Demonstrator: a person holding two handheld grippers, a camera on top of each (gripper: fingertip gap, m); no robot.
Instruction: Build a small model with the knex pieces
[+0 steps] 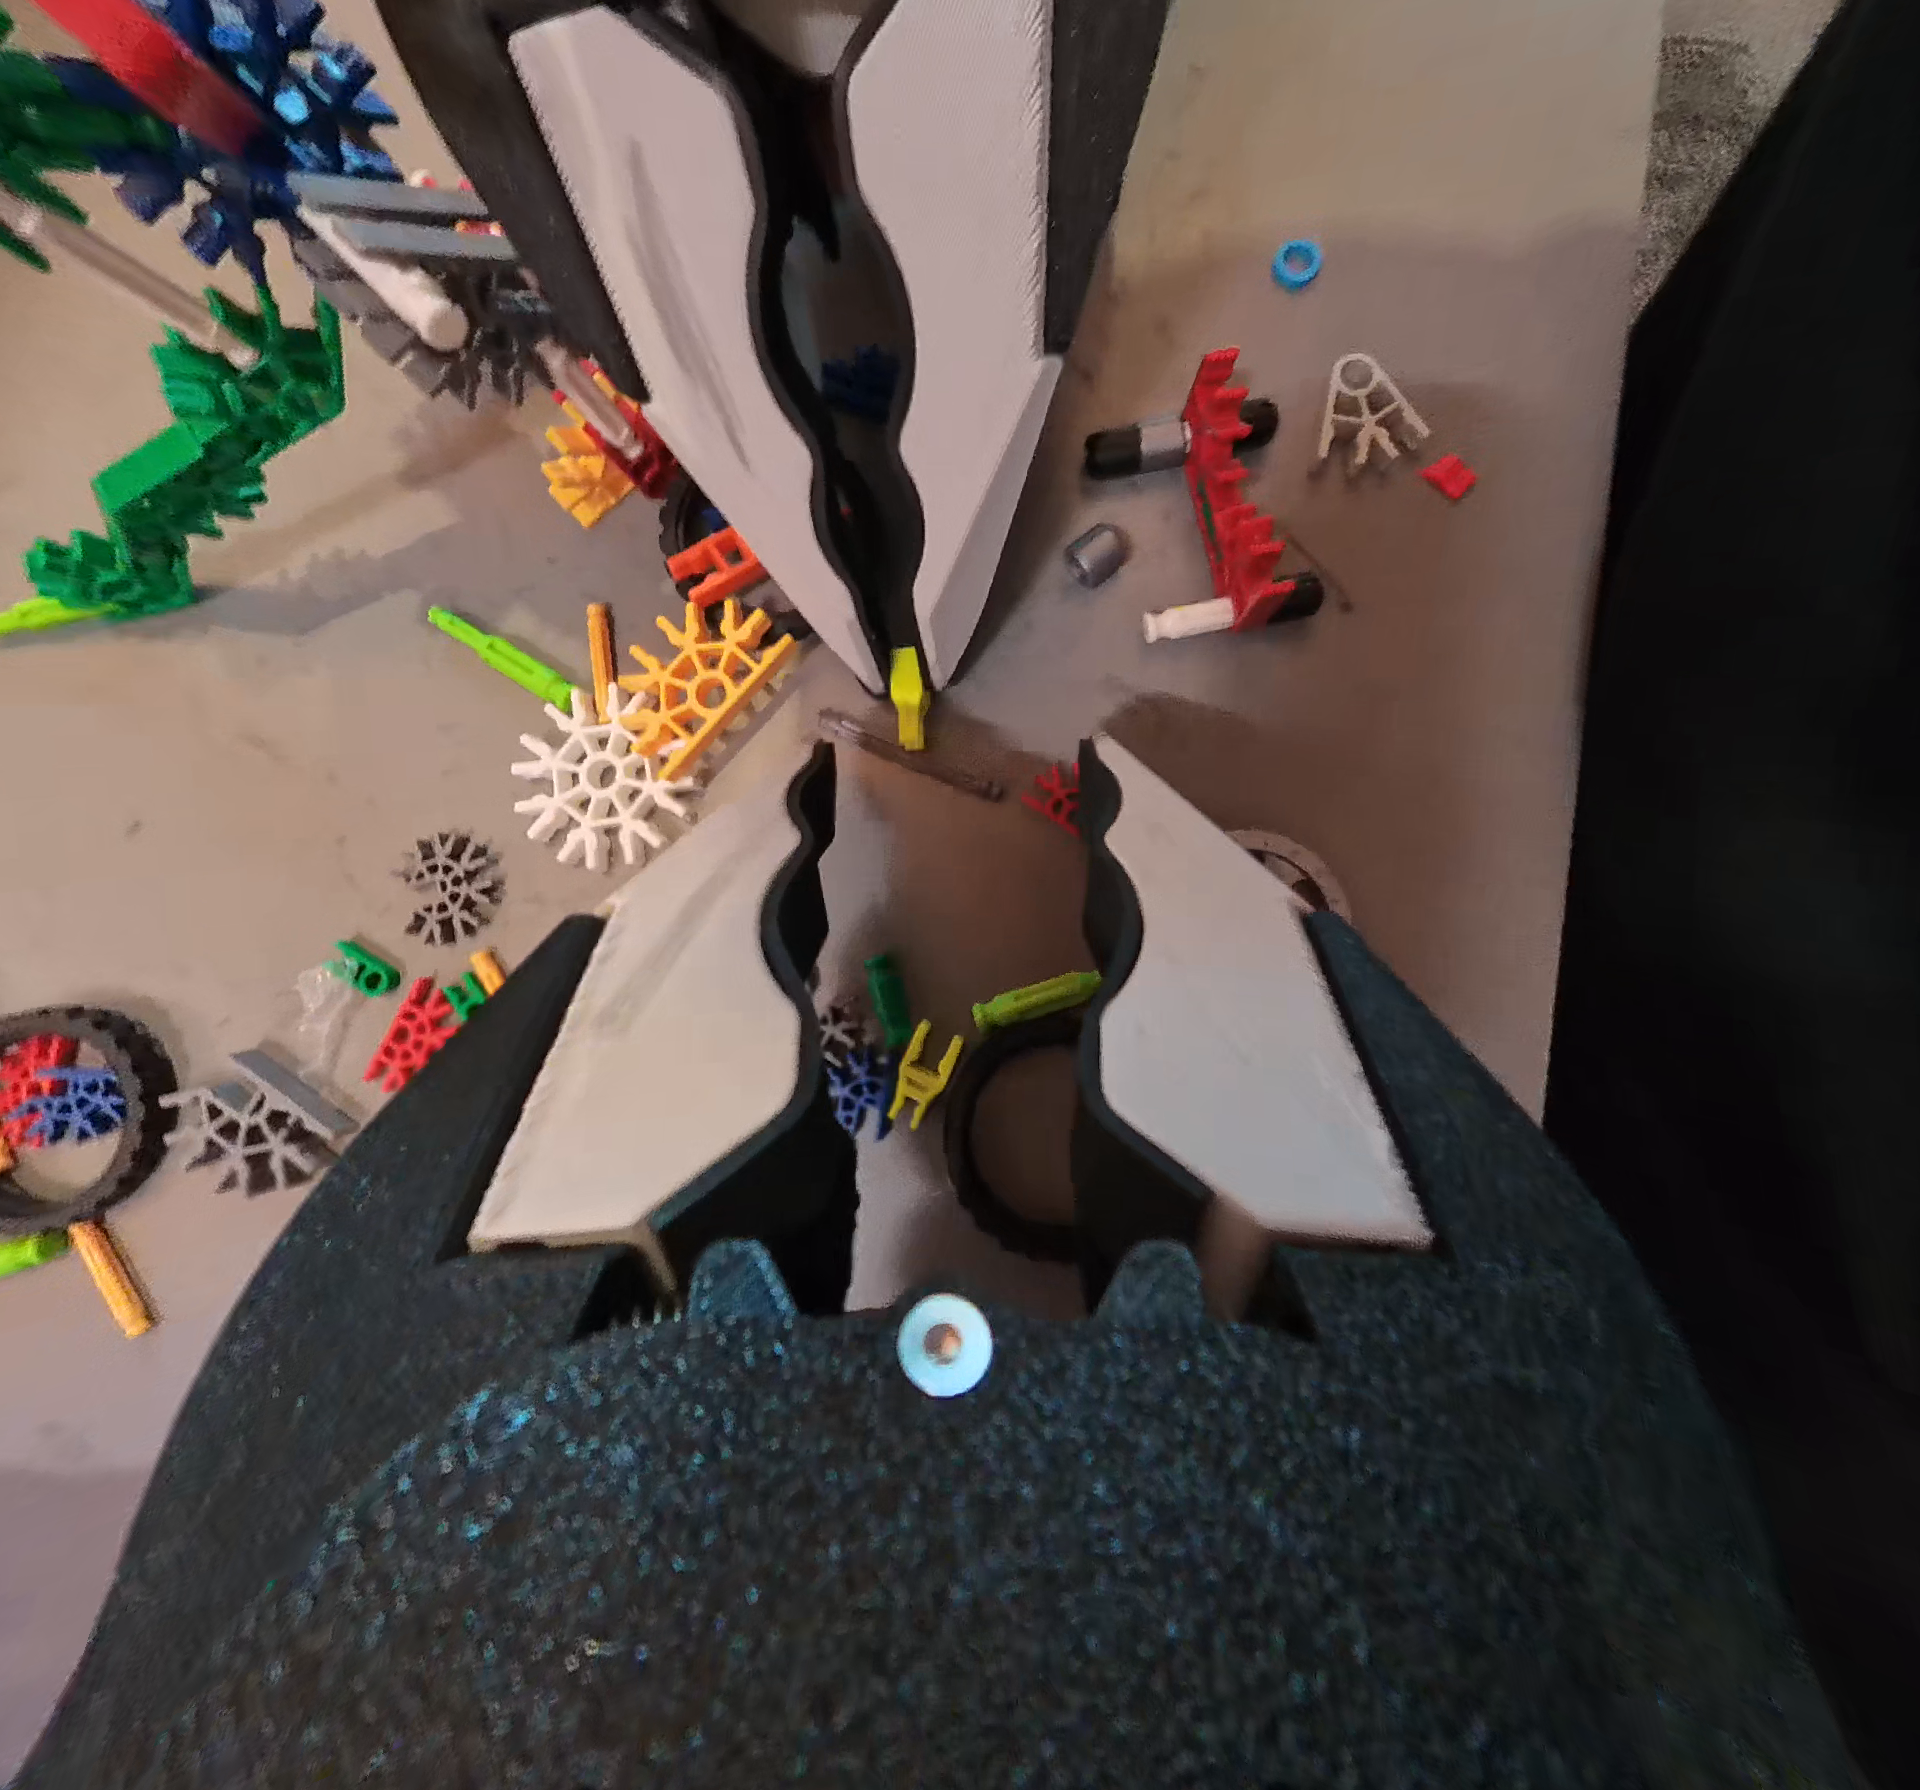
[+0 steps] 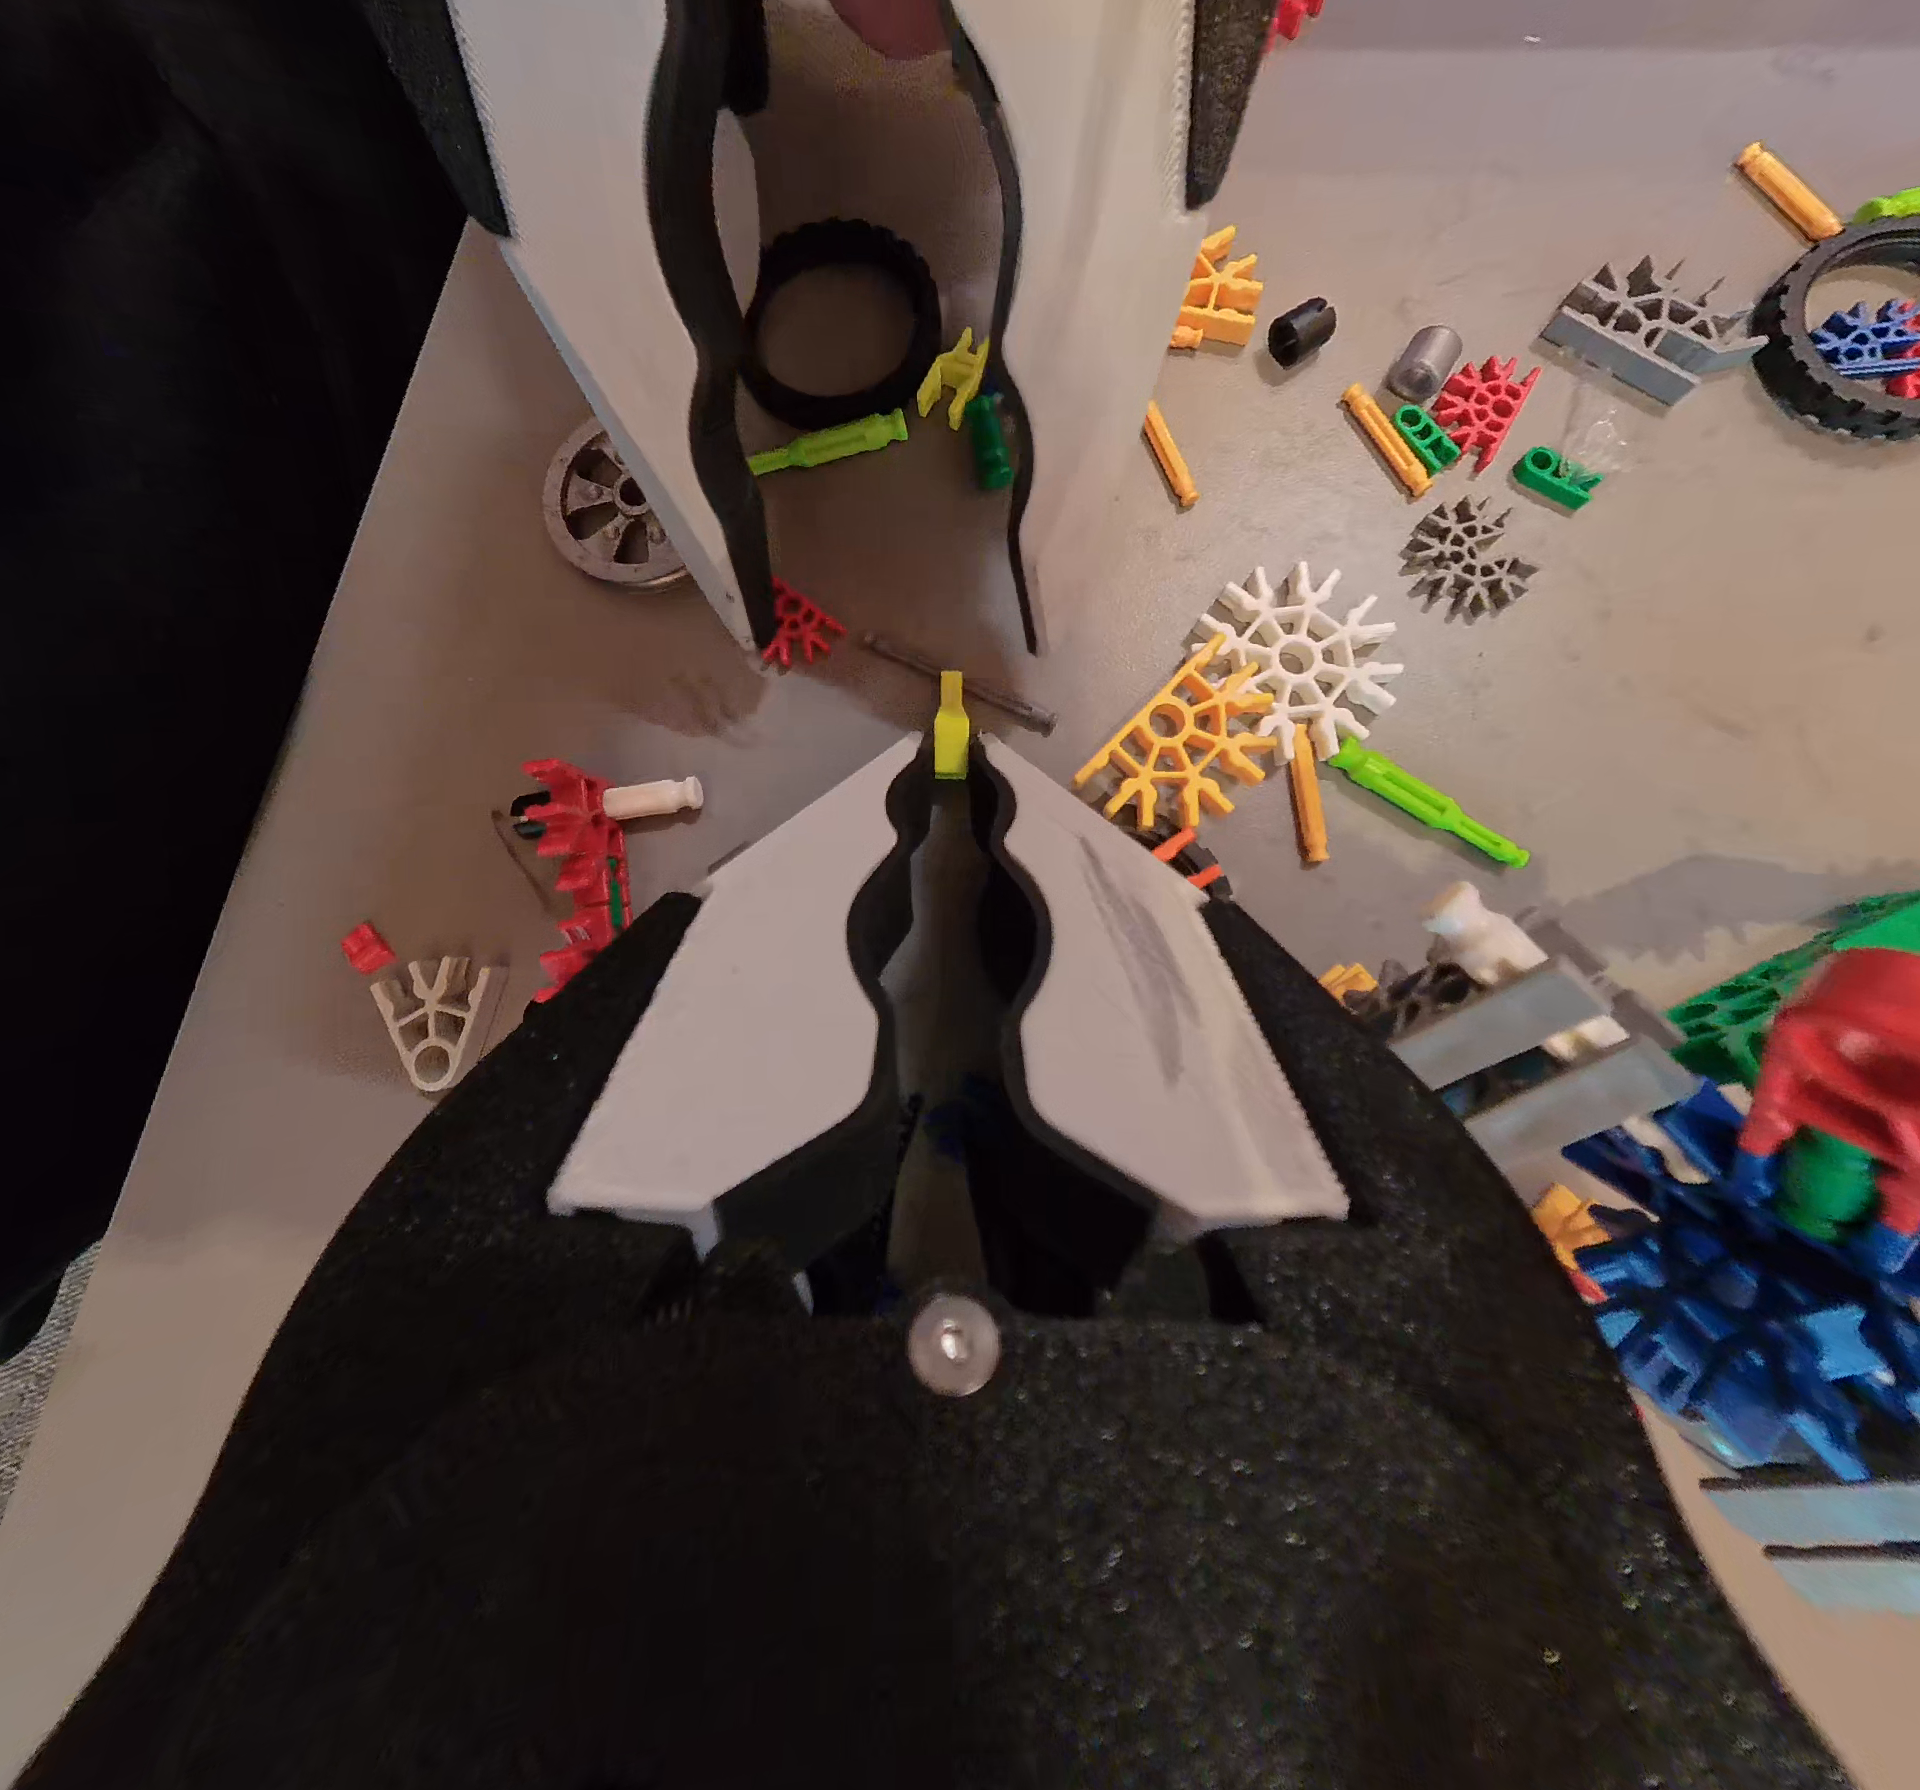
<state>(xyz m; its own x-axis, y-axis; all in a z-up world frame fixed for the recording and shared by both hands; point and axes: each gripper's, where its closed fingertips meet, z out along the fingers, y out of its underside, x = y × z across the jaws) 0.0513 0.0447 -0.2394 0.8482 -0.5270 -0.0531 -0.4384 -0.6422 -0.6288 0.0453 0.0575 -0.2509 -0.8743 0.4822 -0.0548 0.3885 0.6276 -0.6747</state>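
My right gripper [image 2: 951, 755] is shut on a short yellow rod [image 2: 950, 727], whose end sticks out past the fingertips. In the left wrist view it comes in from the top [image 1: 904, 678] with the yellow rod [image 1: 910, 706] pointing at me. My left gripper [image 1: 956, 753] is open and empty, its tips just short of the rod's end; in the right wrist view it hangs from the top [image 2: 894, 644]. A thin dark rod [image 1: 956, 772] lies on the table under the yellow rod. A small red connector [image 1: 1055, 795] lies by my left gripper's right finger.
A white snowflake connector [image 1: 603, 779] and a yellow fan connector [image 1: 707, 686] lie close by. A black tyre [image 1: 1013, 1138], a red toothed assembly [image 1: 1231, 493] and a blue-green built model [image 1: 208, 182] are around. The table edge [image 1: 1590, 701] meets dark cloth. Less than 4 cm separates the two grippers' tips.
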